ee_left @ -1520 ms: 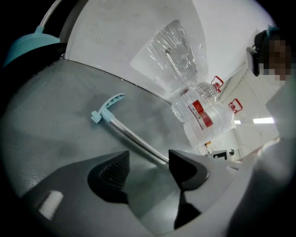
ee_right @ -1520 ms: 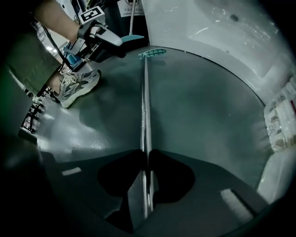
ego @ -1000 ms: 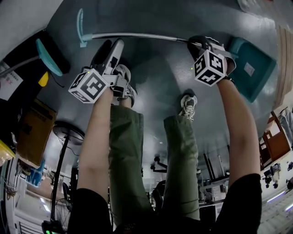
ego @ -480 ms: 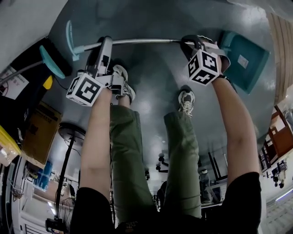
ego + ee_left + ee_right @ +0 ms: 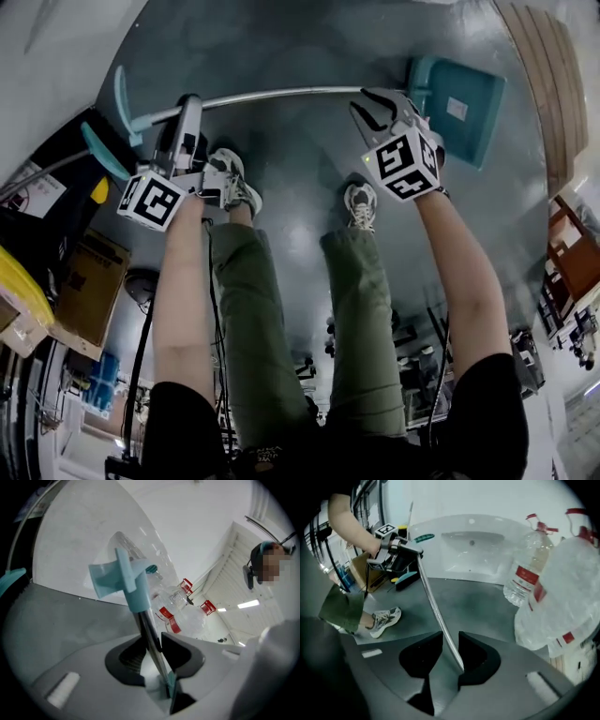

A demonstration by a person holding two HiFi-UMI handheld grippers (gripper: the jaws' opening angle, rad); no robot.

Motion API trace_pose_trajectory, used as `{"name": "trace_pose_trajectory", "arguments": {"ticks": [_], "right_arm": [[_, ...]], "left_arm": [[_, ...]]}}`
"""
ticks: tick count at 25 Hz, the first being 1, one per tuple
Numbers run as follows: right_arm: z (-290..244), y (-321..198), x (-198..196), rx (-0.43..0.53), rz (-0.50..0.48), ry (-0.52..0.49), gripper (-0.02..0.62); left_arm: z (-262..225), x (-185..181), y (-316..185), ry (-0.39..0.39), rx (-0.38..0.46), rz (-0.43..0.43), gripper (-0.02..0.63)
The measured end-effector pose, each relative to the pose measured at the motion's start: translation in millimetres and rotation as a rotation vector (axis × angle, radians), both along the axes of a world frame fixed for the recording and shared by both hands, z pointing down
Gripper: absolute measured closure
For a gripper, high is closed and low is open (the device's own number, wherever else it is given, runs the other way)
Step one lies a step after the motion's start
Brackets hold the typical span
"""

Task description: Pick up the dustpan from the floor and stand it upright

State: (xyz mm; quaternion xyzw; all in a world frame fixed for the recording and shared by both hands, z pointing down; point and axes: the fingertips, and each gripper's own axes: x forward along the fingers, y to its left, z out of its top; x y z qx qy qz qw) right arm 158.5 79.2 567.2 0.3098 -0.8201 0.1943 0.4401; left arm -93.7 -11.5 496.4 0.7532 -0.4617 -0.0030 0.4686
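Dustpan (image 5: 448, 94) sits beyond the right gripper (image 5: 450, 644), whose jaws, just widened, stand slightly apart round its metal handle (image 5: 433, 606), one pad (image 5: 472, 652) touching it. The left gripper (image 5: 152, 644), jaws just closed in, clamps the handle near its teal end cap (image 5: 119, 576) (earlier they gaped with the handle lying on the floor (image 5: 300, 178)); only the head view shows the pan (image 5: 469, 122)

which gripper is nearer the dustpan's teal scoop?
Right. The right gripper, jaws just opening, straddles the handle beside the scoop; the left gripper, jaws just closing on it, is at the far end.
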Motion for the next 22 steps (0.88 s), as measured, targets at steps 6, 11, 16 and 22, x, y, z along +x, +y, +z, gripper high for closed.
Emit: {"name": "trace_pose_trajectory", "arguments": {"ticks": [6, 11, 16, 22], "right_arm": [[-91, 0, 21, 0.086, 0.260, -0.150, 0.511], [-155, -1, 12, 0.098, 0.437, -0.314, 0.562], [-226, -23, -21, 0.144, 0.506, -0.462, 0.594], [-289, -52, -58, 0.191, 0.503, -0.538, 0.594]], "left_arm": [[-51, 20, -33, -0.011, 0.060, 0.097, 0.459], [-89, 19, -51, -0.077, 0.096, 0.159, 0.462], [-123, -4, -54, -0.140, 0.138, 0.183, 0.462], [-161, -50, -51, -0.205, 0.194, 0.177, 0.463]]}}
